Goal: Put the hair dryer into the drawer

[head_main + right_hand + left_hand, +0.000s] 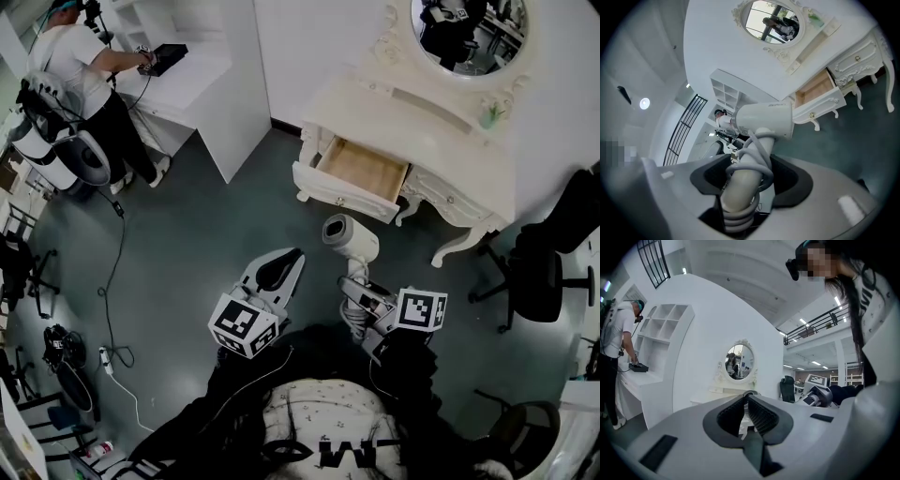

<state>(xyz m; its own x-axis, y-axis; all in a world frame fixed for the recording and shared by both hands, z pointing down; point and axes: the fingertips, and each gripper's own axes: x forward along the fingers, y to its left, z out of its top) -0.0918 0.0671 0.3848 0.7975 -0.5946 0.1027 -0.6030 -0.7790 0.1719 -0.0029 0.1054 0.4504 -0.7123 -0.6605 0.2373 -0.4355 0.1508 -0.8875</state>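
Above a dark floor [187,244], a person [80,75] at far left leans over a white desk [187,80]. The left hand-held gripper [296,255] [746,397] hangs with its jaws pressed together on nothing. Just to its right, the right hand-held gripper [361,295] [750,164] pinches the handle of the white hair dryer [349,234] [764,121], which has its cord coiled round the handle. Beyond the dryer and apart from it, the drawer [364,169] of the white dressing table [422,122] is pulled open.

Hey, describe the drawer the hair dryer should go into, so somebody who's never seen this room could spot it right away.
Find the white dressing table with the oval mirror against the wall. Its drawer toward the left in the head view is pulled out, showing a bare light-wood inside. The neighbouring drawer is shut and shows only a white front.
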